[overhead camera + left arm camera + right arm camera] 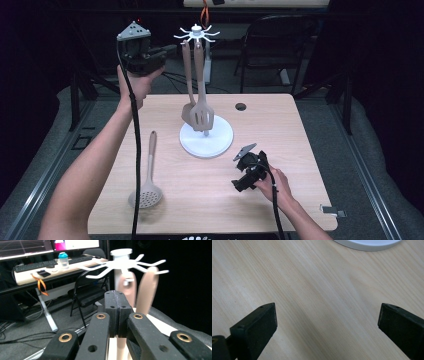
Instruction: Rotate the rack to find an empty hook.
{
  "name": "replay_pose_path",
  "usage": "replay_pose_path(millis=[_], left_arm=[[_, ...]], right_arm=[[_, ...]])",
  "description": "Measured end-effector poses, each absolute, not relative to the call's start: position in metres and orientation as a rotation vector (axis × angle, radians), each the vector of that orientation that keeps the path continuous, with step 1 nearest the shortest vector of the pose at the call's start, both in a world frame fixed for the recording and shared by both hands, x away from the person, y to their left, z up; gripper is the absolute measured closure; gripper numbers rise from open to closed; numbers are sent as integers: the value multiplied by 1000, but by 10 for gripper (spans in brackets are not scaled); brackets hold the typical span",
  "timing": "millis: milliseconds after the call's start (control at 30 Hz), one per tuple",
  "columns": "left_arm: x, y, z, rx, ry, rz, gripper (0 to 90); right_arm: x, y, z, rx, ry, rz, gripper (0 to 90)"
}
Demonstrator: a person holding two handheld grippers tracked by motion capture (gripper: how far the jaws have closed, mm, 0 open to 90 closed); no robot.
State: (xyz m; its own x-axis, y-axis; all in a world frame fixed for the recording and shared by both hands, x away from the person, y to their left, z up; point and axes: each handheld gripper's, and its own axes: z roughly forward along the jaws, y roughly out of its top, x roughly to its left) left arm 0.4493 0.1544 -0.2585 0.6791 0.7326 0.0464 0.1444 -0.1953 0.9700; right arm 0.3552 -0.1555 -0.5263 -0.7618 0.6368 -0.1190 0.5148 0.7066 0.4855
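Left claw [117,315] together beside rack [122,263], right claw [324,322] apart over table [312,290], skimmer [148,187] in high view

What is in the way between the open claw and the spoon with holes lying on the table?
Nothing visible. The right claw, jaws wide apart, hovers low over bare table beside the white stand base. The holed spoon lies farther left, with only clear wood between them.
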Motion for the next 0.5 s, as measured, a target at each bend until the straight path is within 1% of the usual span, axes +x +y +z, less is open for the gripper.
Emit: replay_pose_path(millis=[133, 233, 500], left_arm=[[439, 144, -253, 1732, 653, 632, 899], [435, 132, -248, 1764, 621, 666, 899], [446, 129, -247, 1760, 671, 687, 899]], right_arm=[[355, -154, -528, 912, 2640, 634, 18], [355, -154, -527, 905, 2649, 621, 18], [355, -156, -525, 889, 2658, 591, 18]])
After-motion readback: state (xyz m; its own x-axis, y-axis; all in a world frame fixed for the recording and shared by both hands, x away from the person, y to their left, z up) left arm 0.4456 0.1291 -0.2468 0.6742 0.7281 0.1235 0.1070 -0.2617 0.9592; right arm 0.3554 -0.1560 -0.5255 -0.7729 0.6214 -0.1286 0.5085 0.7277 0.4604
